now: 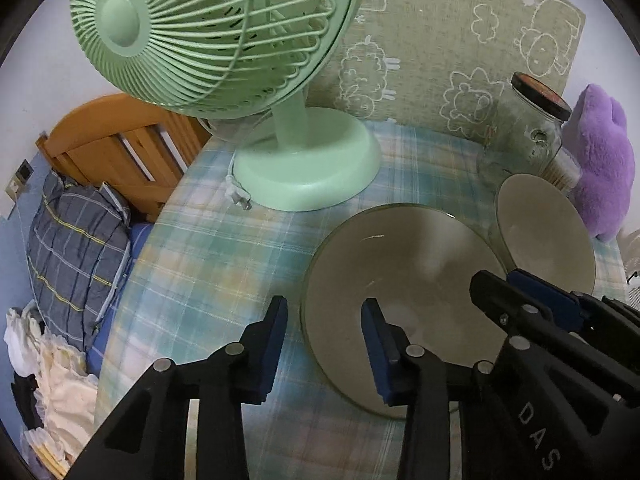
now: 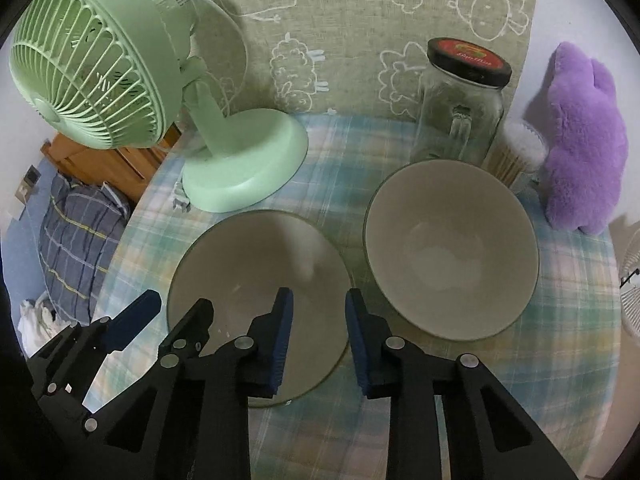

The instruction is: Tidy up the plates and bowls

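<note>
A shallow grey plate (image 1: 404,280) lies on the plaid tablecloth; in the right wrist view it (image 2: 256,264) sits left of a deep grey bowl (image 2: 450,248), which also shows in the left wrist view (image 1: 544,228). My left gripper (image 1: 324,344) is open and empty, straddling the plate's left rim. My right gripper (image 2: 318,332) is open and empty, straddling the plate's right rim, the bowl just to its right. The right gripper also shows in the left wrist view (image 1: 528,300), and the left one in the right wrist view (image 2: 172,312).
A green desk fan (image 2: 120,80) stands at the back left, its base (image 1: 308,172) close behind the plate. A glass jar with a black lid (image 2: 464,100), a cotton-swab tub (image 2: 516,152) and a purple plush toy (image 2: 584,140) stand behind the bowl. The table edge drops to a bed (image 1: 76,232) on the left.
</note>
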Action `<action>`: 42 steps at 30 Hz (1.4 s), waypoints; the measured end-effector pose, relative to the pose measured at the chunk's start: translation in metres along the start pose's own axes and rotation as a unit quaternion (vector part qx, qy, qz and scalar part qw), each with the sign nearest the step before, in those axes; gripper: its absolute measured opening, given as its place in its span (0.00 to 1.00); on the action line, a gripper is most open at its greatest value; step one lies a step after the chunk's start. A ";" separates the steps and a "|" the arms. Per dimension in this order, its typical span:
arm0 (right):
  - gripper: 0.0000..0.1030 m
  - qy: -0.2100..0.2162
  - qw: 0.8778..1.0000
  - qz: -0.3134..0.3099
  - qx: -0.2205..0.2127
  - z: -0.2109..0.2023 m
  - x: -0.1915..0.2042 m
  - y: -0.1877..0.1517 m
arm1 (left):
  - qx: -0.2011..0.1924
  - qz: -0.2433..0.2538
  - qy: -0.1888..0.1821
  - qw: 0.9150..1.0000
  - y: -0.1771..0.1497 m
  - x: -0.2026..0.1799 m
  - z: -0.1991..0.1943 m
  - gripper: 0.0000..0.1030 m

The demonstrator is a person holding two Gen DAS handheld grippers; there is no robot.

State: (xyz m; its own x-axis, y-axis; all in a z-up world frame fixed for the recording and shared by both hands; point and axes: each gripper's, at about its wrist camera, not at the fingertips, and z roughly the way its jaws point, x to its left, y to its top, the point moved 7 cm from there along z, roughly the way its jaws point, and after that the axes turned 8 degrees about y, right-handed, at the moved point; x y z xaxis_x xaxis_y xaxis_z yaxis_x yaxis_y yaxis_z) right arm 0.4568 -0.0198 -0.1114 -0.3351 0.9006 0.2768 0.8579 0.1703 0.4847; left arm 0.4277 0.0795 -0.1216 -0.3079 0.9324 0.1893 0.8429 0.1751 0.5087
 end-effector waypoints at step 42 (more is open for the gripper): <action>0.14 -0.033 0.999 -0.001 0.012 0.019 -0.007 0.002 | 0.000 0.039 0.028 0.999 0.003 -0.003 0.015 0.20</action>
State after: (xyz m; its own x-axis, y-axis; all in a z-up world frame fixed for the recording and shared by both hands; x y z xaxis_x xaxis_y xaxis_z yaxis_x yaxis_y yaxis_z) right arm 0.4678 -0.0183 -0.1279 -0.3108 0.9245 0.2207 0.8672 0.1808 0.4640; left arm 0.4376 0.0816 -0.1337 -0.2655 0.9243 0.2744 0.8649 0.1026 0.4913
